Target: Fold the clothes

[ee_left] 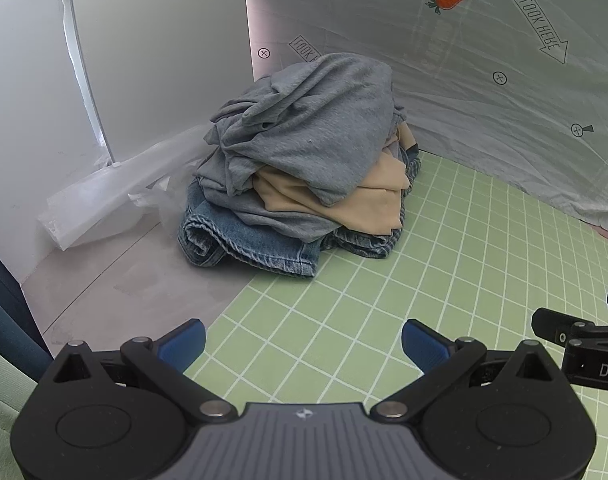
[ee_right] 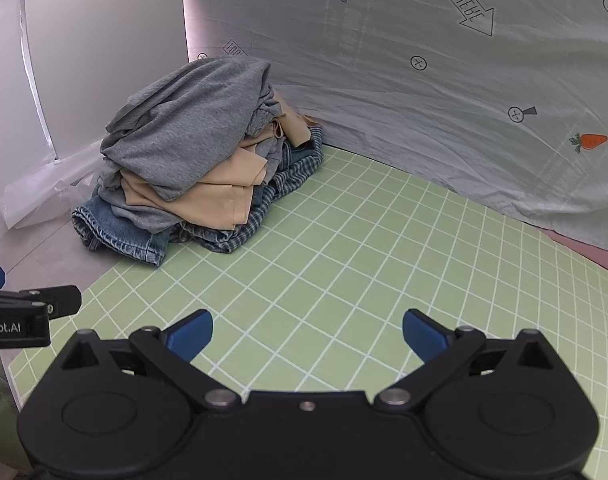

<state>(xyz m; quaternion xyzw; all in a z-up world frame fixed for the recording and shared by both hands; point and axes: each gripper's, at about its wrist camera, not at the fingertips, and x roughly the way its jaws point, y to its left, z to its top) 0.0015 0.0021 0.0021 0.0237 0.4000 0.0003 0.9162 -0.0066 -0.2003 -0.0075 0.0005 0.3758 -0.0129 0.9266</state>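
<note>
I am holding left claw [ee_left: 302, 344] and right claw [ee_right: 307, 334] released, empty, above the green mat [ee_right: 363, 248]. Clothes pile [ee_left: 304, 160] is sitting at the mat's far corner, unfolded. Next: taking the grey top garment [ee_right: 188, 120].

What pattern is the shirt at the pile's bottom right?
Blue-and-white plaid shirt; clearest in the right wrist view.

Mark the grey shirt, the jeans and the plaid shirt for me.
grey shirt [ee_left: 315, 120], left wrist view, top of pile.
jeans [ee_left: 224, 236], left wrist view, rolled hem.
plaid shirt [ee_right: 260, 212], right wrist view, bottom edge.
</note>
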